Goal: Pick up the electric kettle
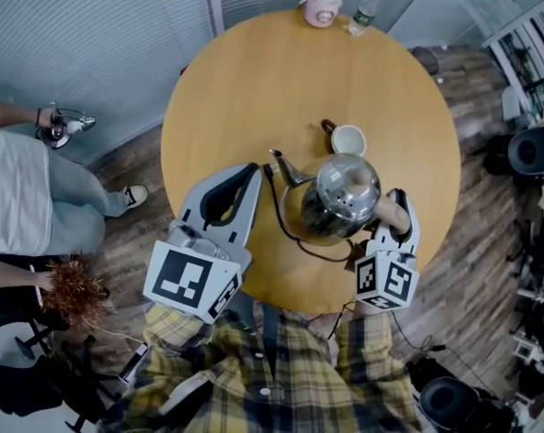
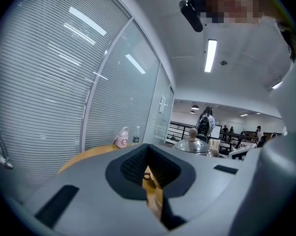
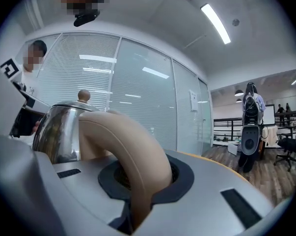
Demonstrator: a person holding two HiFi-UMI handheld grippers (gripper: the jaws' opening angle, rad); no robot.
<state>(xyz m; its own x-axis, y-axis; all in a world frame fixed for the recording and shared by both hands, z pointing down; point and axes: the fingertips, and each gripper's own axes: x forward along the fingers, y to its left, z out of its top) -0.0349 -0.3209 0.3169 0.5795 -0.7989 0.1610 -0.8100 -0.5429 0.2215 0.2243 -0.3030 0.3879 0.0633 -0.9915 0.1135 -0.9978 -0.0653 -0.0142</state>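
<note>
The electric kettle [image 1: 344, 192] is polished steel with a knob on its lid, a thin curved spout and a beige handle [image 1: 391, 213]. It hangs over the near part of the round wooden table [image 1: 253, 79]. My right gripper [image 1: 396, 216] is shut on that handle [image 3: 133, 151], with the steel body [image 3: 59, 132] close at the left in the right gripper view. My left gripper [image 1: 256, 174] sits left of the spout, jaws together on a thin black cord [image 1: 279, 210] that loops under the kettle. In the left gripper view, the kettle lid [image 2: 193, 145] shows beyond the left gripper [image 2: 155, 181].
A white mug [image 1: 348, 140] stands just behind the kettle. A pink teapot-shaped thing [image 1: 323, 5] and a water bottle [image 1: 366, 9] are at the table's far edge. A seated person [image 1: 28, 197] is off the table's left side; office chairs stand at the right.
</note>
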